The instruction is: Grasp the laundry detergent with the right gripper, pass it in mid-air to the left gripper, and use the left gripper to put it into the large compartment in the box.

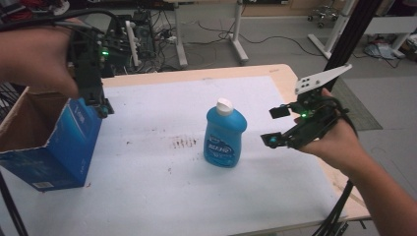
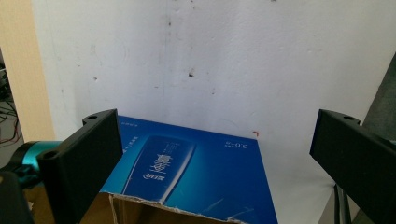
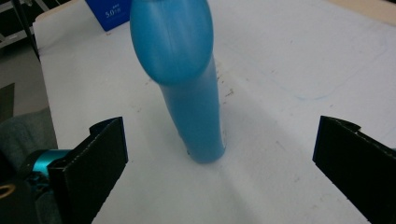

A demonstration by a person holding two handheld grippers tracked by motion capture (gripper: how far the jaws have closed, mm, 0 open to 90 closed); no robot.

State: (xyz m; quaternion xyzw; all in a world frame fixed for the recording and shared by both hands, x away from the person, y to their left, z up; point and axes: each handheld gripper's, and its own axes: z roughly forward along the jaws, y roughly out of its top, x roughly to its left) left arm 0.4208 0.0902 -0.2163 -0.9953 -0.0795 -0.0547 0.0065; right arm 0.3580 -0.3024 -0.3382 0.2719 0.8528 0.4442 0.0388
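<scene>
Tongs came first: the right gripper (image 1: pixel 274 127) hung above the right edge of the tabletop, held in a hand (image 1: pixel 330 140), its two black jaws spread wide and gripping nothing. A grey three-cornered plate (image 1: pixel 322 77) stood on top of it. In the right gripper view its jaws (image 3: pixel 219 168) framed the blue bottle (image 3: pixel 189 79), which stood between them but farther off, touching neither.

The left gripper (image 1: pixel 101 105) hovered over the near-left part of the tabletop, just at the upper right corner of the open box (image 1: pixel 54 147). In the left gripper view its jaws (image 2: pixel 215 163) also stood wide apart and empty, with the blue printed side of the box (image 2: pixel 196 177) below and between them.

That bottle (image 1: pixel 225 135) stood upright near the middle of the tabletop, well apart from the box. It was smooth, glossy blue plastic, flat-sided and rounded at the shoulders, with a white cap (image 1: pixel 224 105) and a printed label on its front. The box was cardboard, blue outside and plain brown inside, with a torn top edge.

A white sheet (image 1: pixel 162 196) covered most of the tabletop, matte and marked with small brown stains near its middle. Pale wood (image 1: pixel 290 81) showed at the far right corner. Beyond the far edge lay a grey floor (image 1: pixel 275 46) with loose cables, white table legs (image 1: pixel 238 34) and a black post (image 1: pixel 351 29).
</scene>
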